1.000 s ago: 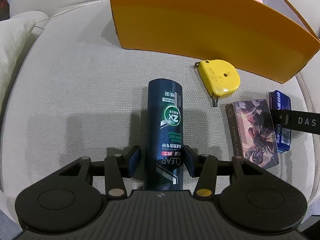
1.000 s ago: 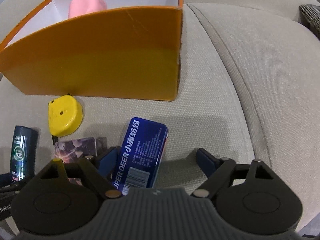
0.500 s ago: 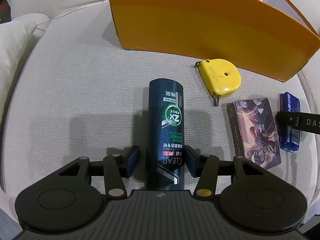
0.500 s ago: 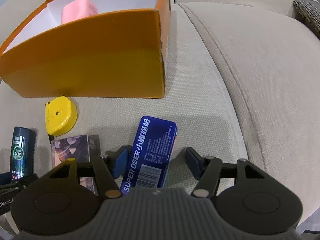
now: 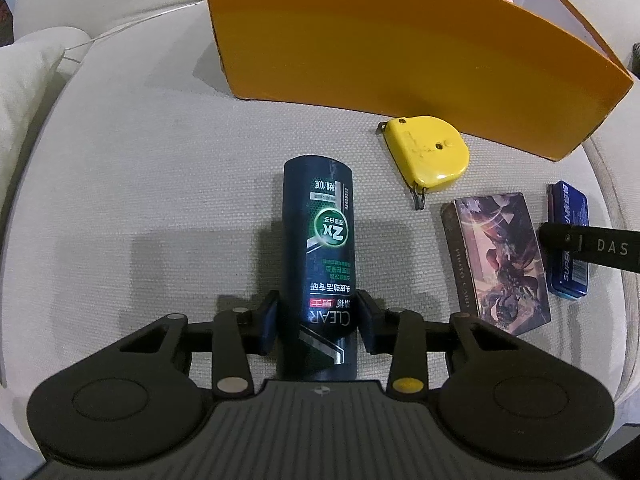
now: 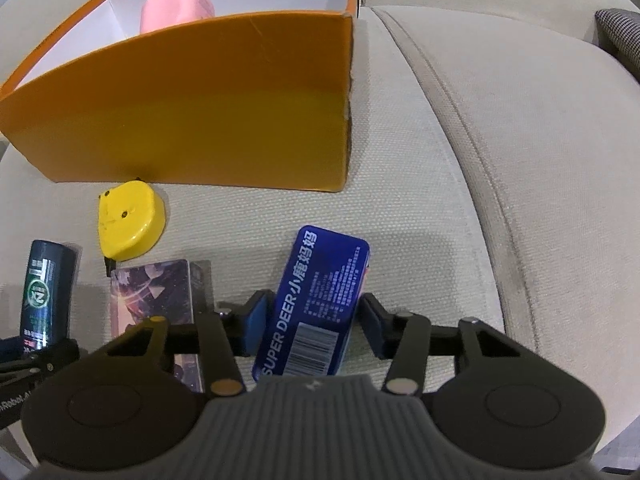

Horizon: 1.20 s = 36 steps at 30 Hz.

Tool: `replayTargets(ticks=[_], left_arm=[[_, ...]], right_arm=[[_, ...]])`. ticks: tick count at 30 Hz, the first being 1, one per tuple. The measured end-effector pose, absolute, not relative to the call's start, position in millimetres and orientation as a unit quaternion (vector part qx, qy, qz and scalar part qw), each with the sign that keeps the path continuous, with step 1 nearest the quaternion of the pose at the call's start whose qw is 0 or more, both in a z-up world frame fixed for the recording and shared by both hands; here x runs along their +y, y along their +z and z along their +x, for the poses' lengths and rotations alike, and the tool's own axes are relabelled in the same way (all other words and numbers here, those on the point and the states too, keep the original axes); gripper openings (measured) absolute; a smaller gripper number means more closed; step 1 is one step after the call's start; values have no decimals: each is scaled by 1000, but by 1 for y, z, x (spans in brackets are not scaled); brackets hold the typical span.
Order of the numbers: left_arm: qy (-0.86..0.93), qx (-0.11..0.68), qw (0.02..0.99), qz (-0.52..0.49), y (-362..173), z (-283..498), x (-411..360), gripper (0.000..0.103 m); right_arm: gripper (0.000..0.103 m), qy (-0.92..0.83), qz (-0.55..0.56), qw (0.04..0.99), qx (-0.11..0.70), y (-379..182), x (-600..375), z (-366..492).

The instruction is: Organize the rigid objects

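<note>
Left tool (image 5: 316, 322) is clenched on the dark blue cylindrical shampoo bottle (image 5: 320, 240), which lies flat on the beige fabric sofa cushion (image 5: 140, 184); its jaws have just been closing, pads now against the bottle's sides. My right tool (image 6: 310, 326) grasps the blue rectangular tin (image 6: 320, 300), its jaws likewise just closed on it. Between bottle and tin I see a printed card box (image 5: 496, 260). Beyond lie a yellow plastic tape measure (image 5: 428, 152) and an orange cardboard box (image 5: 400, 52) holding a pink block (image 6: 176, 8).
</note>
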<state>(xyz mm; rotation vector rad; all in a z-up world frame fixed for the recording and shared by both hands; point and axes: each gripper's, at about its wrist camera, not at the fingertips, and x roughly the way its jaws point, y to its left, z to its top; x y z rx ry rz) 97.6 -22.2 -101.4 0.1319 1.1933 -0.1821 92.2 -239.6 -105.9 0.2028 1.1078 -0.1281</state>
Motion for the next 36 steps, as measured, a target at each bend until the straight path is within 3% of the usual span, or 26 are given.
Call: replayTargets(ticks=[36], left_arm=[[-120,502,856,33,-50,79,-4,41]], right_arm=[[50,-17,175,860,479,-61,-285,57]])
